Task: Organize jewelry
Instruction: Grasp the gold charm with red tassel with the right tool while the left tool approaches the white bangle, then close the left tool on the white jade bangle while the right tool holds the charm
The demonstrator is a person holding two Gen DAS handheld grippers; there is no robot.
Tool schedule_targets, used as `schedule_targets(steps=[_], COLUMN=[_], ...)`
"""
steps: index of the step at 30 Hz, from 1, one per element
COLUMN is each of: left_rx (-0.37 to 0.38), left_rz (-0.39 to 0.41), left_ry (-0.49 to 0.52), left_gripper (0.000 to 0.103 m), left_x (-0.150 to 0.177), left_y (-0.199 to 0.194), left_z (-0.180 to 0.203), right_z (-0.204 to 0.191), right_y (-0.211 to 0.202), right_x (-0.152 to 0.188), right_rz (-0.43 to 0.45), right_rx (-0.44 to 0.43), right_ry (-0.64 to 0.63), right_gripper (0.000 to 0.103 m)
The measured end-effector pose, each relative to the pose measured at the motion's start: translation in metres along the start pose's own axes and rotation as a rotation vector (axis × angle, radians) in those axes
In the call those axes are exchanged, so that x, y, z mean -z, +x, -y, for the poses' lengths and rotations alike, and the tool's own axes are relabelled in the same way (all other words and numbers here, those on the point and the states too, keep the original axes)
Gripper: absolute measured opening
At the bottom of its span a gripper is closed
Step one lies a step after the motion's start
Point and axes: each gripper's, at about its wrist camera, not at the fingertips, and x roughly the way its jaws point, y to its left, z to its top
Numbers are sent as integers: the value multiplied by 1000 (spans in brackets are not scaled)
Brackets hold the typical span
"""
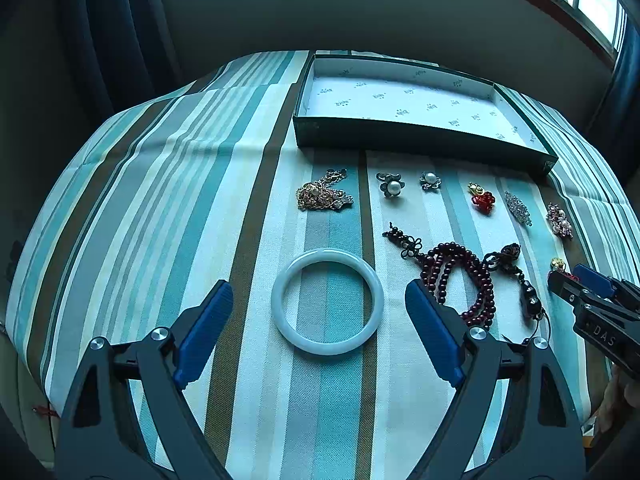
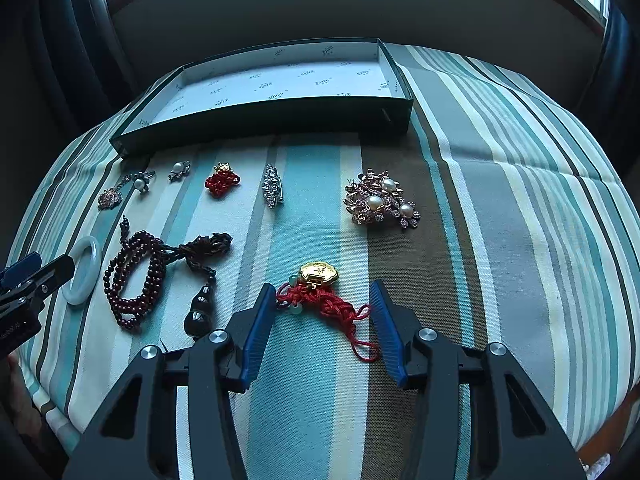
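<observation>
Left gripper (image 1: 320, 308) stood wide open astride the white bangle (image 1: 327, 301), pads clear of its rim on both sides. Right gripper (image 2: 322, 312) was partly closed around the red-cord gold charm (image 2: 320, 292); the left pad touched the cord, the right pad stood just off it. Both pieces lay on the striped cloth (image 1: 192, 184), on the near side of the green box (image 1: 400, 136). Bare cloth stretched left of the box; the bead strand (image 1: 460, 280) lay just right of the bangle.

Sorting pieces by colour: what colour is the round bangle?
Pale milky white; the smooth round bangle shows best in the left wrist view.
</observation>
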Motion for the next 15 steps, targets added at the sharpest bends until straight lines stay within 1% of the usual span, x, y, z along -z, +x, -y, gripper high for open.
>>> schedule_targets(steps=[2,4,5,6,7,10,15], left_rx=[0,0,2,2,2,1,2], left_rz=[-3,-6,-8,-9,-11,-12,-19], left_ry=[1,1,1,0,0,2,-3], left_gripper=[88,88,88,88,88,88,88], left_x=[0,1,1,2,1,2,2], left_y=[1,2,2,2,3,4,7], left_z=[0,1,1,1,1,1,1], right_z=[-1,0,1,2,2,3,5], right_y=[0,0,0,0,0,0,-6], right_x=[0,-1,-1,-1,-1,-1,-3], right_rz=[4,7,8,9,9,14,38], right_rx=[3,-8,-10,-14,-17,-32,-19], right_ry=[-12,-10,-9,-12,-13,-11,-15], right_gripper=[41,30,28,22,19,15,15])
